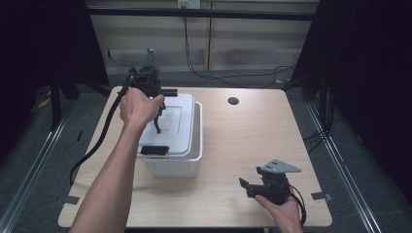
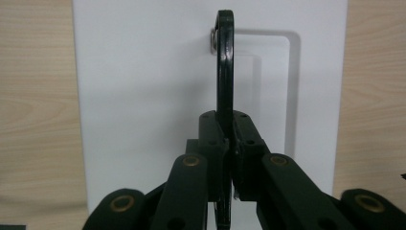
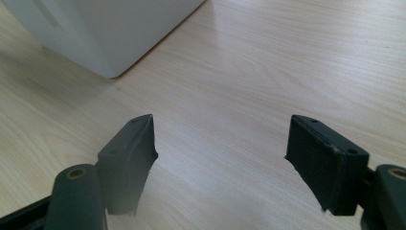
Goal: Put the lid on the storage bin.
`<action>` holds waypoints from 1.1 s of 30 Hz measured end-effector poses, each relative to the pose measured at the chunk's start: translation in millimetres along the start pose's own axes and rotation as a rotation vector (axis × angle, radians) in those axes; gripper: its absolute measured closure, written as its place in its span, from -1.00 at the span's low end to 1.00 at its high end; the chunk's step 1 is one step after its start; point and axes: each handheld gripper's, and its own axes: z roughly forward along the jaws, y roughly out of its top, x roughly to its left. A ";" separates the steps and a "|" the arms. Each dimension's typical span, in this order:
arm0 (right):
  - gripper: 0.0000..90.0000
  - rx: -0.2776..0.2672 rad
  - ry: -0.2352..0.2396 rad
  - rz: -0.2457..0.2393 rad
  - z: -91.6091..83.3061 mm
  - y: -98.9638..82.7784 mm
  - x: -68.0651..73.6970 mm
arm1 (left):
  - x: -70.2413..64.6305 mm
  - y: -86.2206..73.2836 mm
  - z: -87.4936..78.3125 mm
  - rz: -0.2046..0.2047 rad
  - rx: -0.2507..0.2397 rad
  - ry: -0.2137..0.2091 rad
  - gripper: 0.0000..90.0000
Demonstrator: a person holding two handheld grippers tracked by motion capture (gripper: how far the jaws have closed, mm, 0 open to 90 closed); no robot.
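A white plastic bin [image 1: 176, 166] stands left of the table's middle. Its white lid [image 1: 180, 121] lies shifted to the left, so the bin's right rim shows beside it. A black arched handle [image 1: 158, 124] stands on the lid. My left gripper [image 1: 160, 108] reaches down from above and is shut on that handle. In the left gripper view the handle [image 2: 224, 62] runs upright between the closed jaws of the left gripper [image 2: 229, 129], over the lid [image 2: 143, 96]. My right gripper [image 1: 245, 188] rests low at the front right, open and empty. The right gripper [image 3: 220, 143] faces the bin's corner [image 3: 105, 33].
Black latches sit at the lid's near end [image 1: 154, 150] and far end [image 1: 167, 91]. The wooden table [image 1: 252, 141] has a round hole [image 1: 233, 101] at the back. The left gripper's cable [image 1: 99, 141] trails off the left edge. Bare tabletop lies right of the bin.
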 end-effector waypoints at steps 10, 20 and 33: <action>-0.45 0.001 0.003 -0.002 -0.1 -0.1 1.0 | -12.6 0.0 10.3 -0.008 -0.004 0.018 0.89; -0.45 0.000 0.005 -0.002 -0.5 -0.1 1.1 | -23.7 -0.2 19.6 -0.025 -0.024 0.013 0.89; -0.45 0.004 0.009 -0.004 -0.4 0.0 1.9 | -25.9 0.6 22.2 -0.022 -0.018 0.007 0.89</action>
